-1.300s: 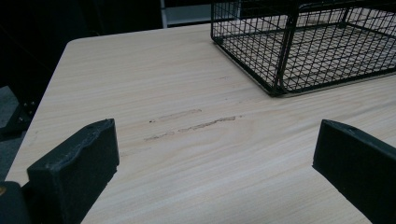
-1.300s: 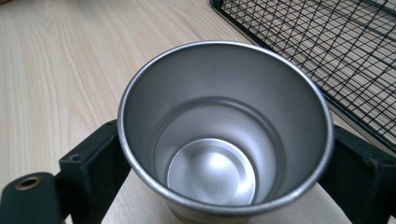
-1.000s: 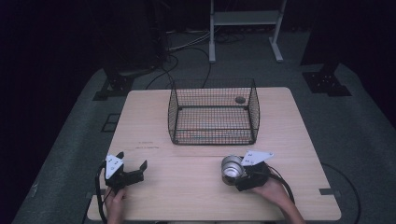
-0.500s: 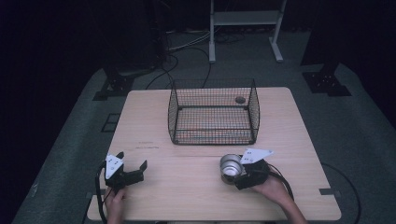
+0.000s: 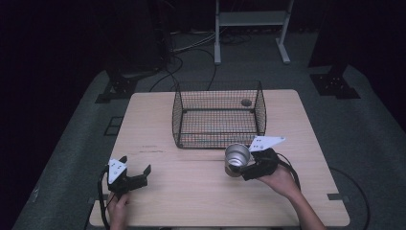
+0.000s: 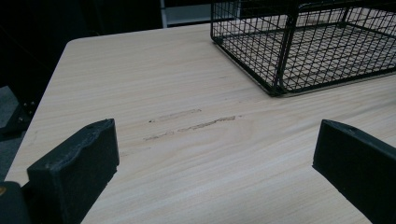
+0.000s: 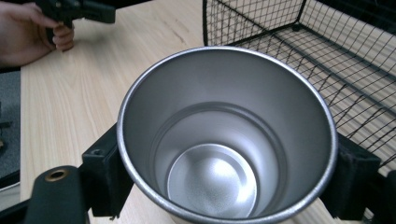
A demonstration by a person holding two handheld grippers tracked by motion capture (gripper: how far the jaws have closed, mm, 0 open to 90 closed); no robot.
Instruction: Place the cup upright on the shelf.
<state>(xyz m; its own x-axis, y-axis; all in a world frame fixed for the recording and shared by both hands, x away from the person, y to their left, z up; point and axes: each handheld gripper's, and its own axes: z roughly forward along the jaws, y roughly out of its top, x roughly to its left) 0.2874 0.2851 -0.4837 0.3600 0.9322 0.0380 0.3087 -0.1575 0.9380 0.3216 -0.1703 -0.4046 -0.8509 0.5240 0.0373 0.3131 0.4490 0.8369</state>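
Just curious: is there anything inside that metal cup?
Nothing: the metal cup, held in the right claw, shows a bare shiny bottom. What lies under it is covered.

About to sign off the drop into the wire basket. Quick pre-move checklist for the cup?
1. Grip: right claw has a jaw on each side of the metal cup, touching its wall. ok.
2. Cup contents: inside looks bare in the right gripper view. ok.
3. Cup off the table: cannot tell; the high view does not show a gap under it.
4. Basket opening: wire basket has no lid and nothing lies on its floor. ok.
5. Path: cup sits just in front of the basket's near wall and must rise over it. not ok yet.
6. Left claw open, far from the basket. ok.
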